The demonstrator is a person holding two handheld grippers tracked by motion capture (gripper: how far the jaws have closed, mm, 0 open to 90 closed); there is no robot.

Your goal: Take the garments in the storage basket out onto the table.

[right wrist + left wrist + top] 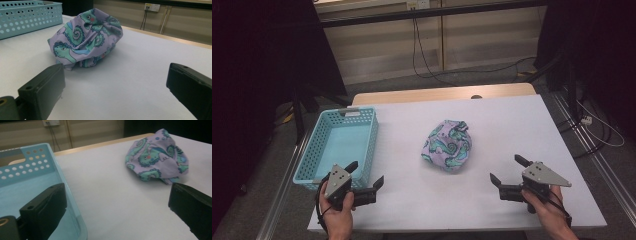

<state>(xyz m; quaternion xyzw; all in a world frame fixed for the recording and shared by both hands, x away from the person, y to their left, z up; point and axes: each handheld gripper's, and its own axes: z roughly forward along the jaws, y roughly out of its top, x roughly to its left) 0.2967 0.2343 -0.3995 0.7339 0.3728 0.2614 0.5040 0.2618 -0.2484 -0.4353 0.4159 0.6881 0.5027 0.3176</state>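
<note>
Turquoise basket [373, 131] holding nothing, crumpled patterned cloth [447, 145] beside it, left tool [367, 175] and right tool [503, 171] wide apart, gripping nothing

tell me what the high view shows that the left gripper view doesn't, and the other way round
The high view takes in the person's hands, the right gripper with jaws apart, the floor cables and the table's whole outline. The left gripper view gives a close look along the left gripper, whose jaws stand wide apart, one over the basket's near corner, plus a wall socket. Both share the blue basket, the bunched patterned cloth lying apart from it, and the white table.
</note>
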